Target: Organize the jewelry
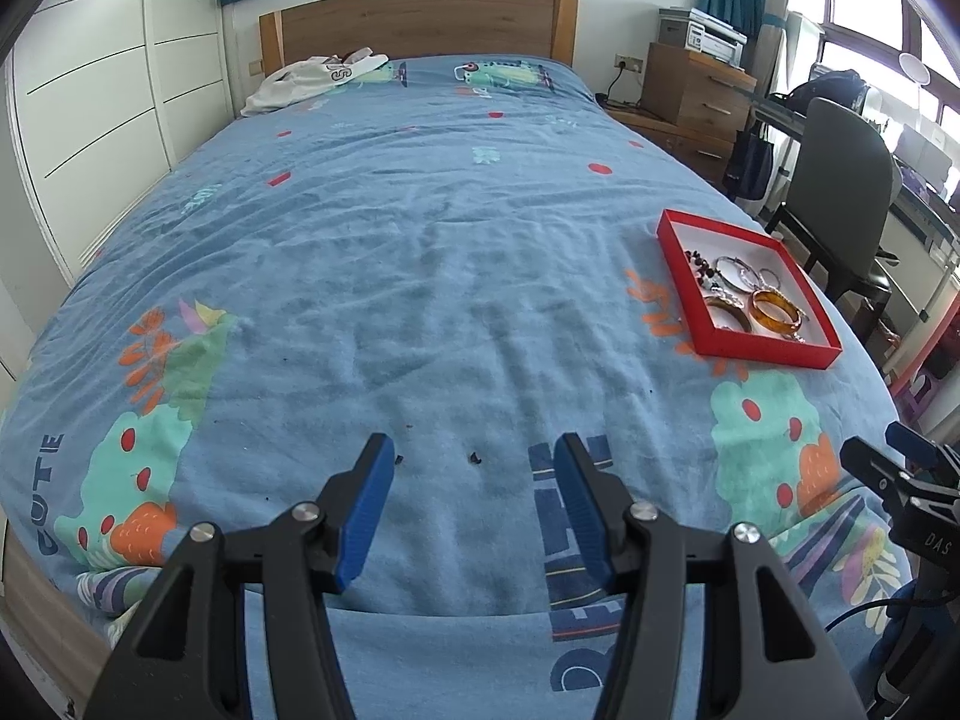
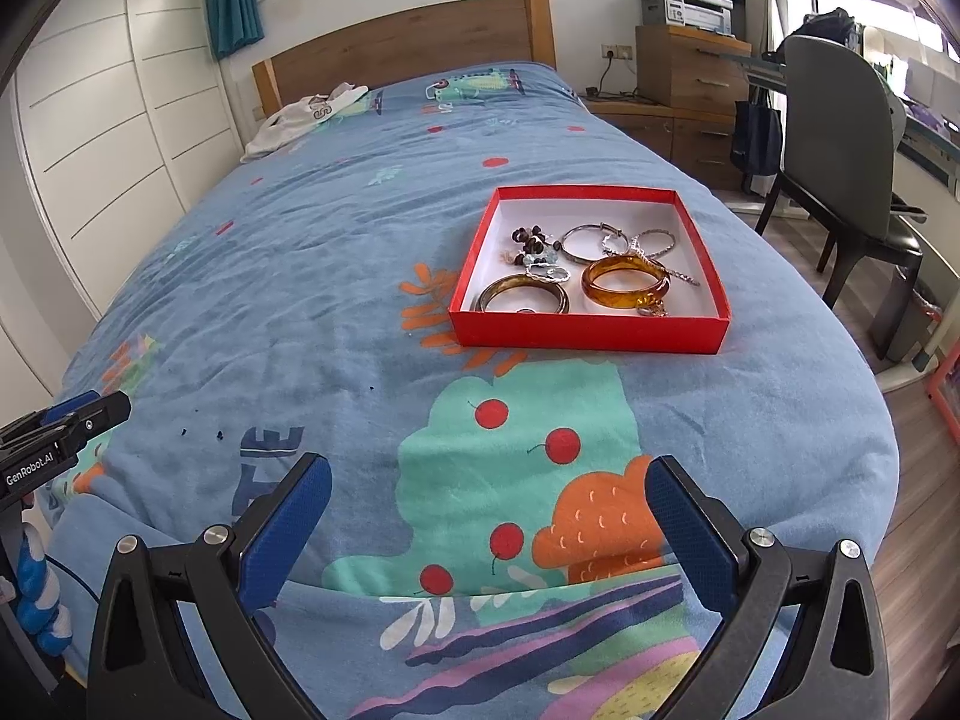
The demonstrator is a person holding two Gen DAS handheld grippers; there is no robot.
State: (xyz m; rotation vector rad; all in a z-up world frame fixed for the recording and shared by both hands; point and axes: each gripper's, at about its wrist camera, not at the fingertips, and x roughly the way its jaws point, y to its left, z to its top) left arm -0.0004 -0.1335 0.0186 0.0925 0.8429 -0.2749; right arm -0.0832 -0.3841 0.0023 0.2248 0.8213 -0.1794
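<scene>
I am holding my left hand-held gripper point(image 1: 474, 462) wide over the near end of the bed point(image 1: 390, 252), nothing between its blue pads, and my right hand-held gripper point(image 2: 489, 483) is spreading just as wide and empty above the printed blanket. The red box point(image 2: 591, 333) is sitting on the bed ahead of my right hand-held gripper, toward the bed's right edge, well apart from both. Inside it the jewelry is lying in a loose cluster: an amber bangle point(image 2: 624, 282), a darker bangle point(image 2: 528, 295) beside it, silver bangles point(image 2: 591, 243) behind, and dark beads point(image 2: 531, 240) at the left. A white garment point(image 2: 300, 117) is lying by the headboard.
</scene>
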